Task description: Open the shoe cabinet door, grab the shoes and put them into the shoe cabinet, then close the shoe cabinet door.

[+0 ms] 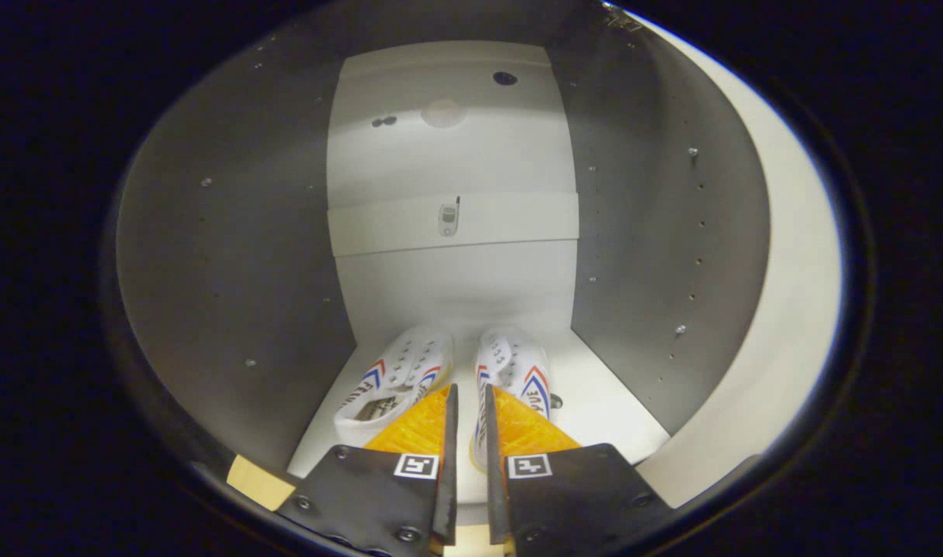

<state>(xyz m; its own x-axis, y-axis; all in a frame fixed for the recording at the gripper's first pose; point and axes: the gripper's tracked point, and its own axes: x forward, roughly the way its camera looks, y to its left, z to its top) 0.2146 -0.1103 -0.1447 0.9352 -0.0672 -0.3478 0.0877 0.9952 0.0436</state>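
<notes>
You've got the shoe cabinet (pixel 231 255) w/ smooth matt panels, looks like laminated board; small metal screws dot the side walls. Floor panel (pixel 595 402) smooth, slight sheen. Shoes (pixel 409 371) look like matt canvas cloth w/ rubbery soles. Your gripper (pixel 471 422), fingers nearly closed w/ narrow gap, nothing pinched: matt body plates w/ metal bolts, paper-like marker stickers.
</notes>
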